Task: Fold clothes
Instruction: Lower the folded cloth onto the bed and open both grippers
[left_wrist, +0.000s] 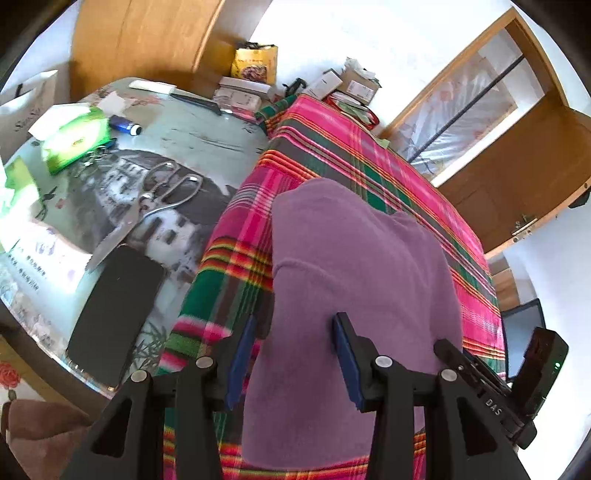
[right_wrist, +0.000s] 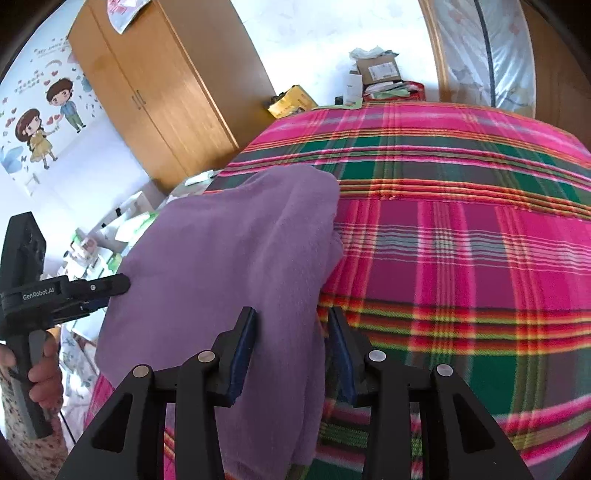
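A purple fleece garment (left_wrist: 354, 266) lies folded on a pink and green plaid cloth (left_wrist: 388, 173). In the left wrist view my left gripper (left_wrist: 295, 354) stands open, with the garment's near end filling the gap between its blue pads. The right gripper (left_wrist: 454, 354) shows at the garment's right edge. In the right wrist view the purple garment (right_wrist: 229, 258) runs from the far left down to my right gripper (right_wrist: 291, 347), which is open astride the garment's right edge. The left gripper (right_wrist: 107, 293) touches the garment's left edge, held by a hand (right_wrist: 44, 369).
Left of the plaid cloth a glass-topped table (left_wrist: 207, 133) carries scissors (left_wrist: 162, 199), a black phone (left_wrist: 114, 314), a green tissue pack (left_wrist: 74, 140) and a lighter (left_wrist: 125, 125). Boxes (left_wrist: 354, 85) pile at the far end. A wooden wardrobe (right_wrist: 155, 92) stands behind.
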